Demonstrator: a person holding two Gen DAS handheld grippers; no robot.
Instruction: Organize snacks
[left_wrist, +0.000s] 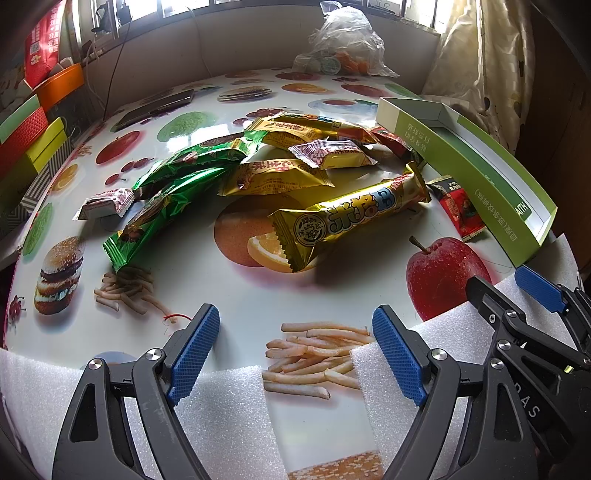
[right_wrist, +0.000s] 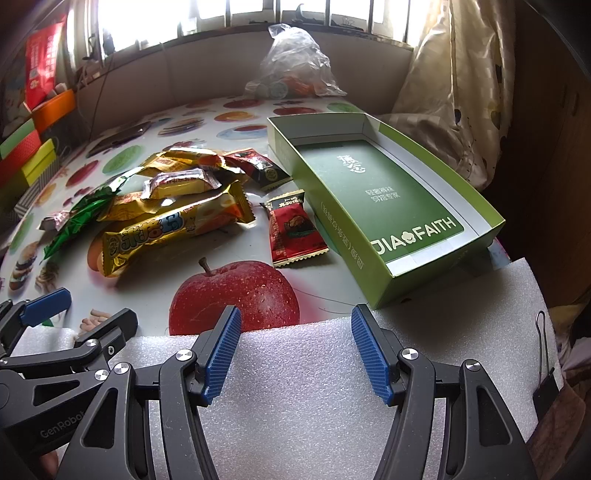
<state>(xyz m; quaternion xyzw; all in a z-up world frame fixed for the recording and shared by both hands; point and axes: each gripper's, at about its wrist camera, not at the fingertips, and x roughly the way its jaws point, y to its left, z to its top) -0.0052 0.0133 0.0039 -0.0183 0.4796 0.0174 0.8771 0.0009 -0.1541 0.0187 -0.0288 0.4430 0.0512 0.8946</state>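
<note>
A pile of snack packets lies mid-table: a long gold bar (left_wrist: 351, 218) (right_wrist: 162, 236), green foil packets (left_wrist: 166, 192) (right_wrist: 81, 218), smaller gold packets (left_wrist: 273, 177) (right_wrist: 177, 184), and a red packet (left_wrist: 461, 210) (right_wrist: 295, 229) beside the open green box (left_wrist: 476, 166) (right_wrist: 373, 206), which holds no snacks. My left gripper (left_wrist: 295, 354) is open and empty over the table's near edge, short of the pile. My right gripper (right_wrist: 295, 354) is open and empty over white foam, near the box's front corner; it also shows in the left wrist view (left_wrist: 524, 291).
The tablecloth (right_wrist: 236, 295) has printed fruit and fries. White foam padding (right_wrist: 314, 398) lines the near edge. A clear plastic bag (left_wrist: 340, 44) sits at the back. A dark phone (left_wrist: 155, 107) lies back left. Coloured boxes (left_wrist: 33, 136) are stacked left. A curtain (right_wrist: 454, 74) hangs right.
</note>
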